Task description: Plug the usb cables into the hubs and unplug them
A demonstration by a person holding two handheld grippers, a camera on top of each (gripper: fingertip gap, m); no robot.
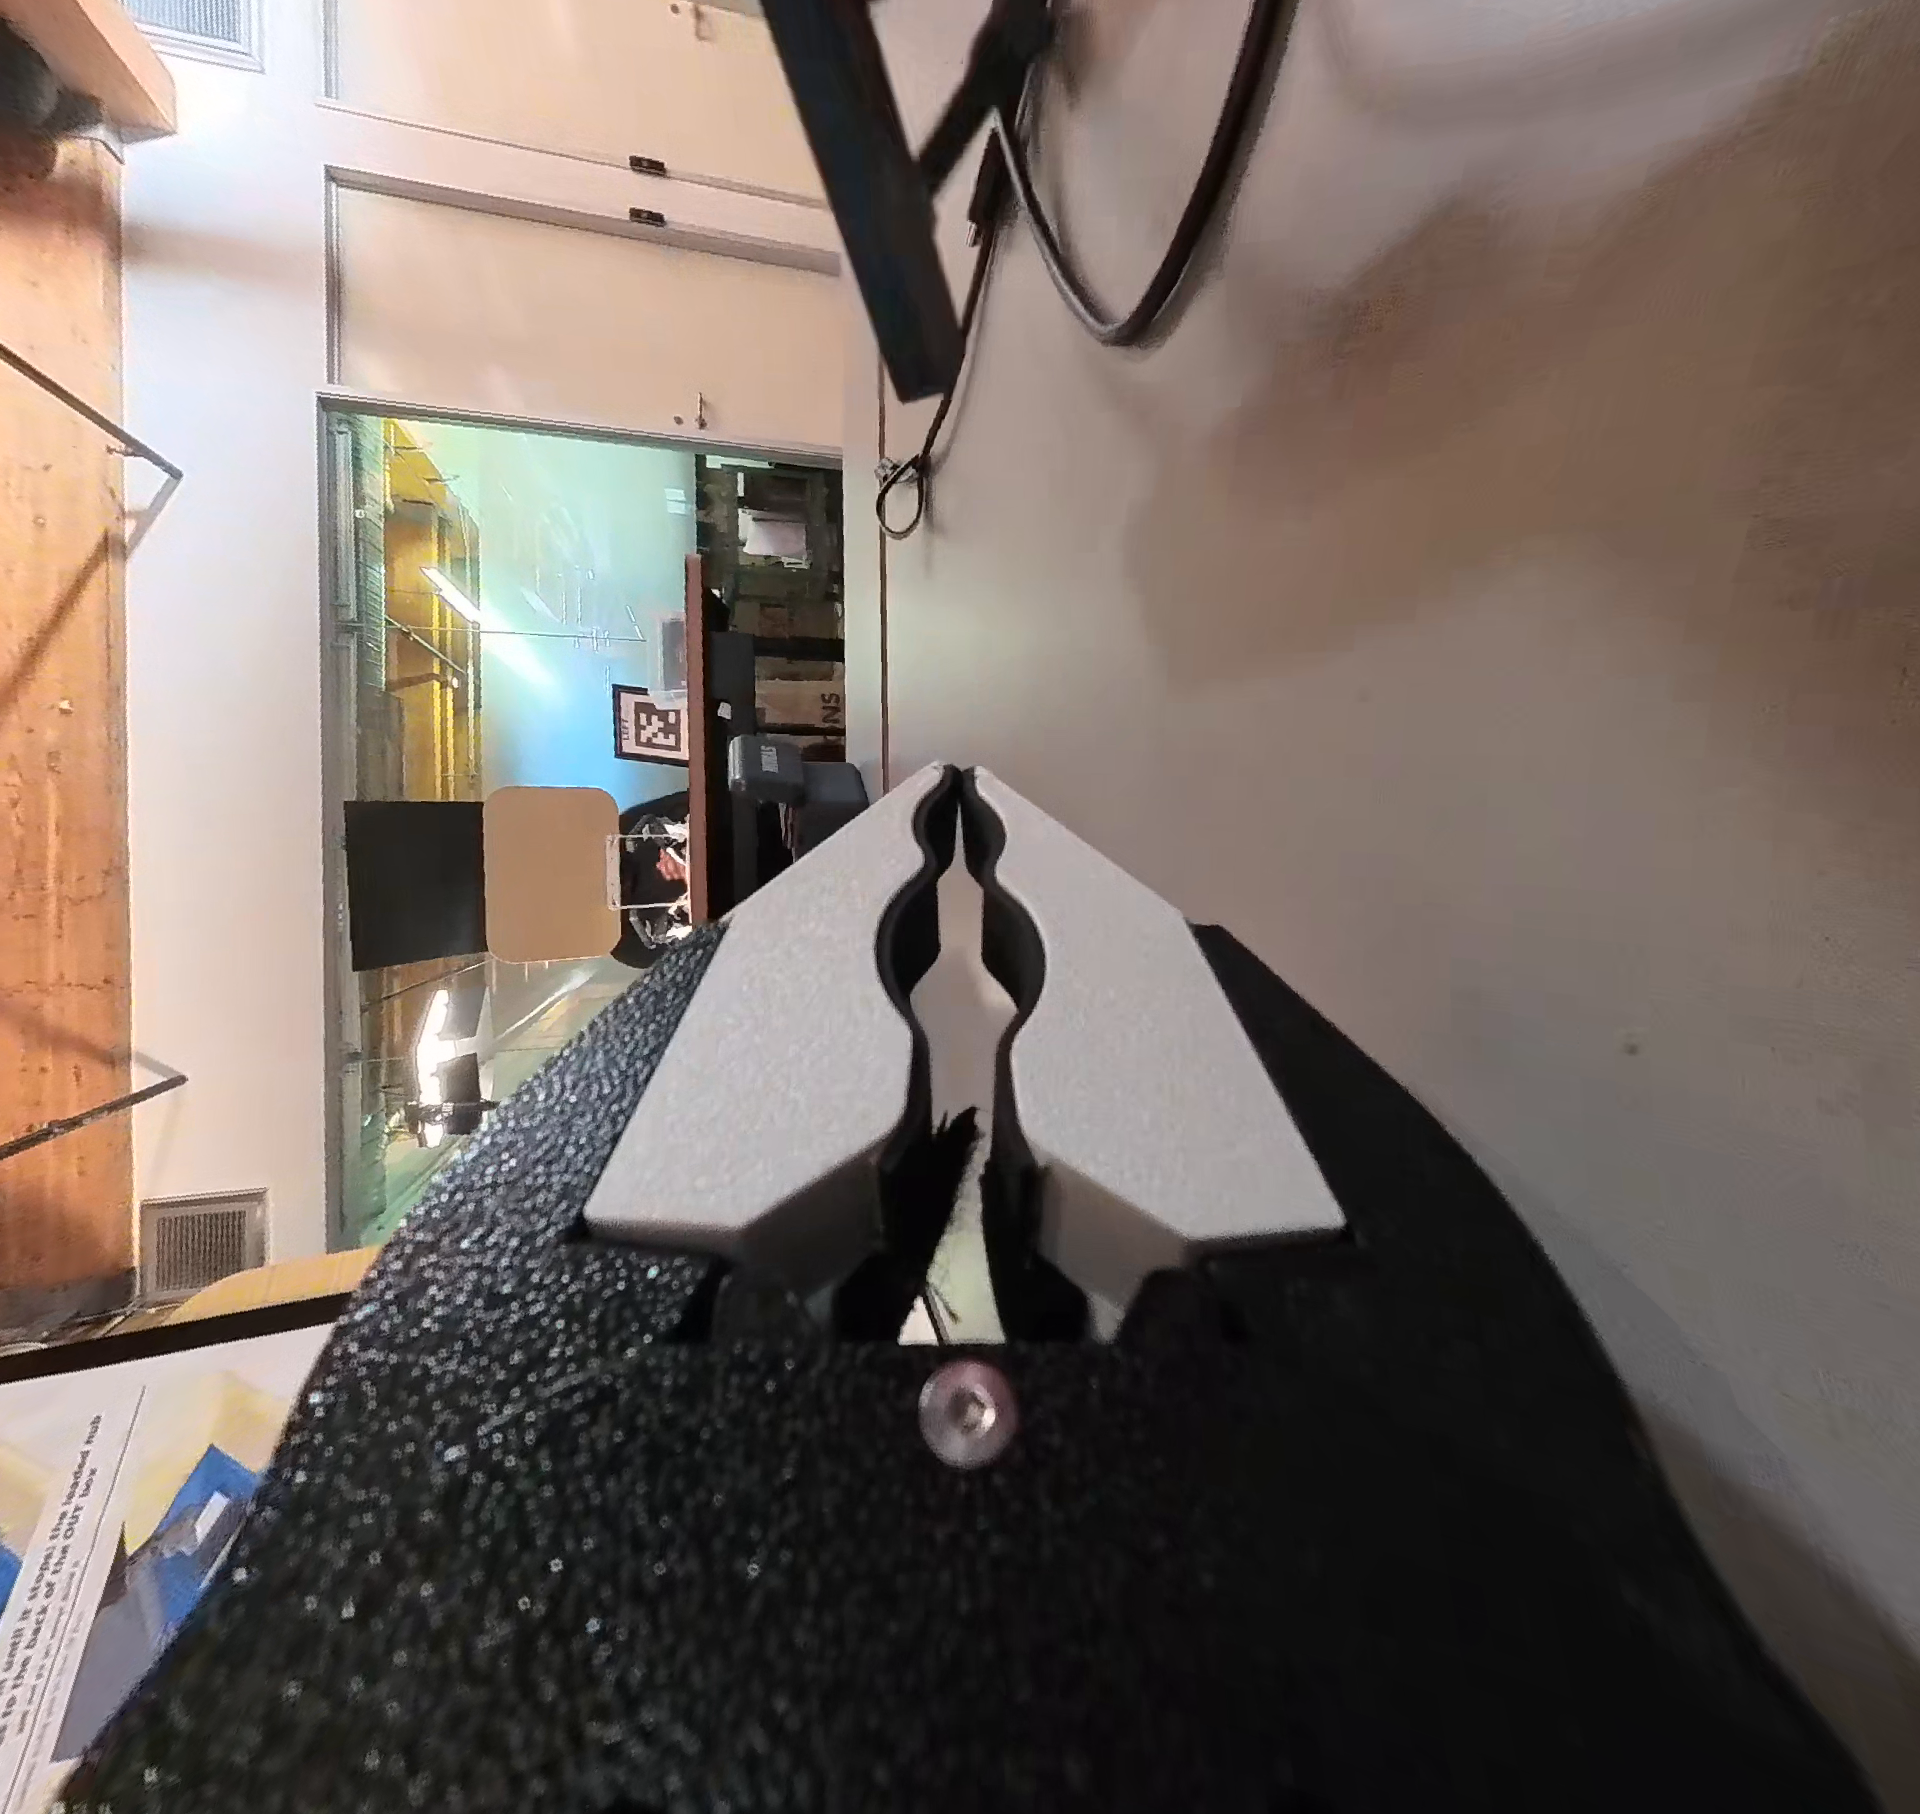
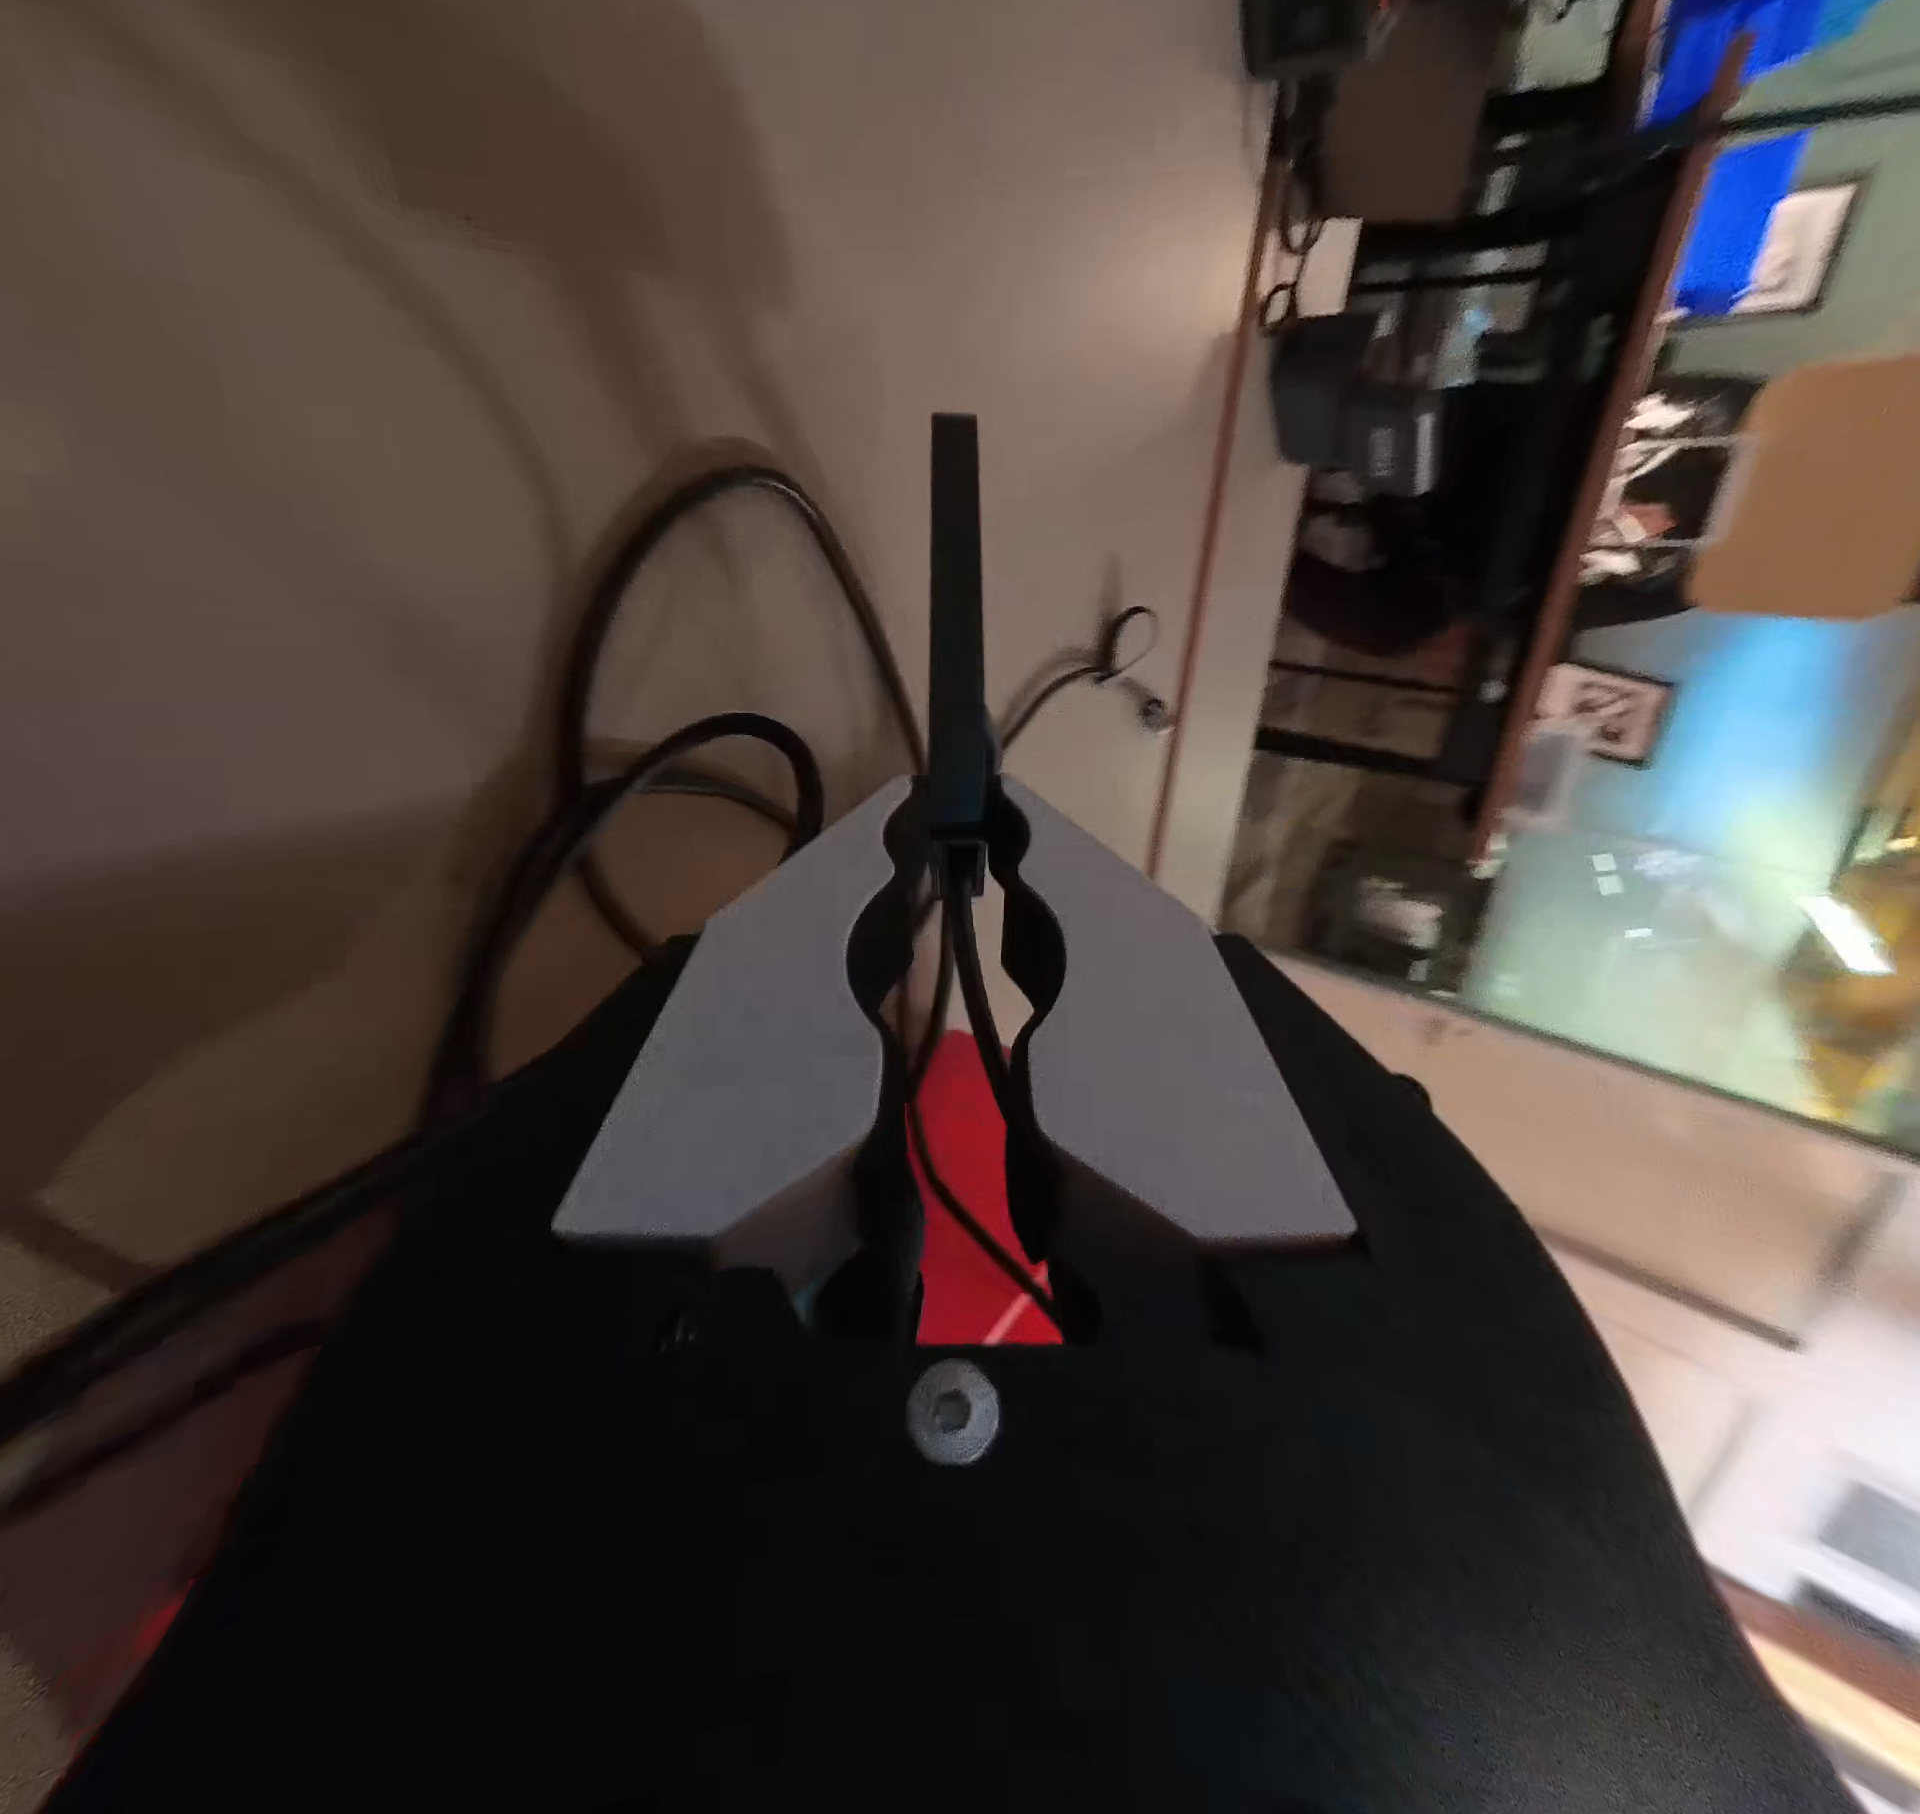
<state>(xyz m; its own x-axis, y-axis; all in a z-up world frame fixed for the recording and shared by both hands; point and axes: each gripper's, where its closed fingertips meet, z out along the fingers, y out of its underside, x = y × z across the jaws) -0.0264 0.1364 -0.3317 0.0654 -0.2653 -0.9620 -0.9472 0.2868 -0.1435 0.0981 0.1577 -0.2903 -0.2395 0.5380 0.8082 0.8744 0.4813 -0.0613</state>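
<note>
My right gripper (image 2: 958,800) is shut on one end of a slim black USB hub (image 2: 956,601), which points straight forward, seen edge-on. The hub's thin black lead (image 2: 977,1016) runs back between the fingers. The hub also shows in the left wrist view (image 1: 873,164) as a long black bar held above the white table (image 1: 1455,725). A loose USB plug (image 1: 975,216) and looped dark cables (image 1: 1164,237) lie beside it. My left gripper (image 1: 958,777) is shut and empty, well short of the hub. Both views are blurred.
Thick dark cables (image 2: 686,642) coil on the table to the left of the hub. A small cable loop (image 2: 1127,642) lies near the table's edge. A red item (image 2: 966,1203) shows beneath my right fingers. A printed sheet (image 1: 94,1556) lies by my left gripper.
</note>
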